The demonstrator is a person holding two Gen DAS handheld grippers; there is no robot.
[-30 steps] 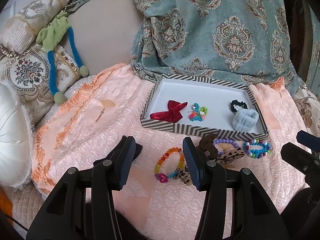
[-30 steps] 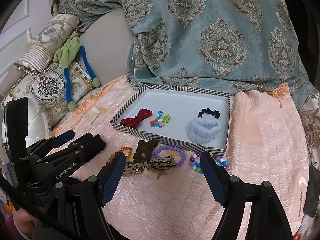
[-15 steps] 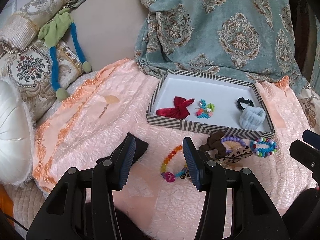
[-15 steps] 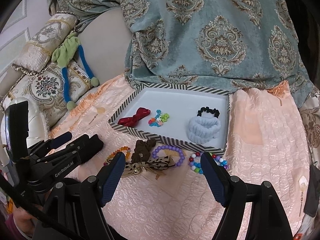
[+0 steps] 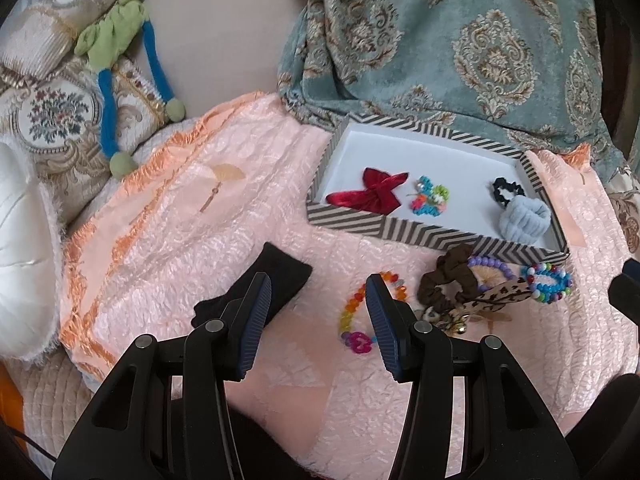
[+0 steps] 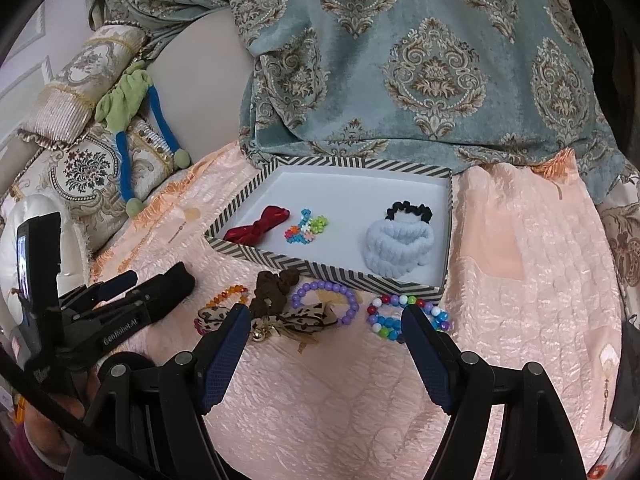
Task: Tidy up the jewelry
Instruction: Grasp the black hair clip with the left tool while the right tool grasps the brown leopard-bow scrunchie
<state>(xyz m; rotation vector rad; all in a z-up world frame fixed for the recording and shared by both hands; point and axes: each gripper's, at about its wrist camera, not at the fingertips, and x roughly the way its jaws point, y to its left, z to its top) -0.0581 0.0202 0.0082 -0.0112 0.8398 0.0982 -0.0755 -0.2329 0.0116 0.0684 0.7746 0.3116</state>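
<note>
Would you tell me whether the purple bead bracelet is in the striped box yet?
Out: the purple bead bracelet lies on the pink cloth before the striped box's front wall.

black plastic left gripper [image 5: 316, 312] with ribbed dark-blue pads [image 5: 254, 322] on its fingers, round silver screws along the triangular cut-out arms. same build on the right gripper [image 6: 324, 346]: black frame, textured navy pads [image 6: 426, 354], silver bolts at the joints. seen from the right wrist view, white "genrobot.ai" lettering along the left gripper's side, a black upright block at its back, a thin black cable below
</note>
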